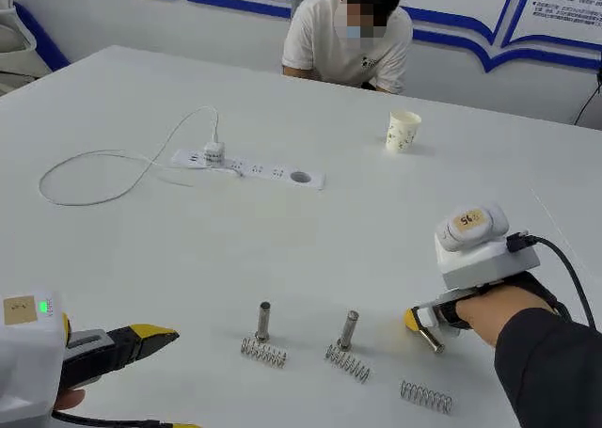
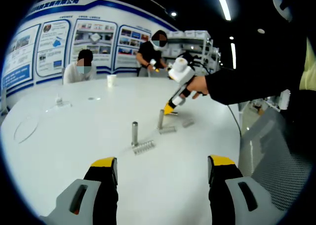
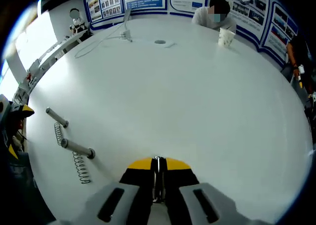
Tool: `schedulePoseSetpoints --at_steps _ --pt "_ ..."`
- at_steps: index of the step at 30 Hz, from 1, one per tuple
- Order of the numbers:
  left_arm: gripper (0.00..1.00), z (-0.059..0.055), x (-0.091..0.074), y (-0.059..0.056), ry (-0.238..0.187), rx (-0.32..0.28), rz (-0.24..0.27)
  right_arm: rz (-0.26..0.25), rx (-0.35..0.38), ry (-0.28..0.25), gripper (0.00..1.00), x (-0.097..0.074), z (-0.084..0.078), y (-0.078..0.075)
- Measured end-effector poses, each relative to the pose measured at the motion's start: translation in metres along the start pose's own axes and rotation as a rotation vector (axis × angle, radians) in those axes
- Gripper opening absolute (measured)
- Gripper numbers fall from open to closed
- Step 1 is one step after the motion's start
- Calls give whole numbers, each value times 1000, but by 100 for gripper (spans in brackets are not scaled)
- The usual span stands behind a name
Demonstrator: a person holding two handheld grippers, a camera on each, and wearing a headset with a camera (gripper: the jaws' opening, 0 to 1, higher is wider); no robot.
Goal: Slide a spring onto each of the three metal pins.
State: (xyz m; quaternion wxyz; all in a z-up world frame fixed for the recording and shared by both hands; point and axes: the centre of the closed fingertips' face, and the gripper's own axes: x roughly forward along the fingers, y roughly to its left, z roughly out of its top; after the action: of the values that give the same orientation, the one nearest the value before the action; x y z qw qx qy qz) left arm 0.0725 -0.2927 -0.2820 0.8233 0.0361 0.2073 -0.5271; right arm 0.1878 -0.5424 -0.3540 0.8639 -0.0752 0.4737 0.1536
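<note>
The left tool hovers over the near left corner of the bench with its yellow-tipped jaws spread wide and nothing between them. The right tool is low over the bench towards the near right edge. Its jaws are pinched together on the third pin, which slants down from the tips towards the surface. From here I cannot tell whether its lower end touches.

The other two pins stand upright on their bases near the near edge. The left pin and the middle pin are side by side with a clear gap between them. None of the three carries a spring. The first spring lies on its side just in front of the left pin's base. The second spring lies at a slant just in front of the middle pin. The third spring lies flat on the bench close to the near edge, near the right tool and apart from the held pin.

Further back, towards the far left of the bench, a white power strip lies flat with a plug in it. Its white cable loops off to the left. A paper cup stands upright towards the far edge, and a person in a white shirt sits behind that edge.
</note>
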Motion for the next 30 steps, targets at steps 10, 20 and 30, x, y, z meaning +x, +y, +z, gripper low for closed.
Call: schedulePoseSetpoints --at_steps 10,20,30 --pt "75 5 -1 1 -9 8 2 -8 -35 -51 8 -16 -3 8" --pt "75 10 1 -3 -13 20 -9 -20 -64 -113 8 -43 3 12" --pt "75 13 0 -6 -17 31 -11 -26 -60 -144 9 -57 -2 14"
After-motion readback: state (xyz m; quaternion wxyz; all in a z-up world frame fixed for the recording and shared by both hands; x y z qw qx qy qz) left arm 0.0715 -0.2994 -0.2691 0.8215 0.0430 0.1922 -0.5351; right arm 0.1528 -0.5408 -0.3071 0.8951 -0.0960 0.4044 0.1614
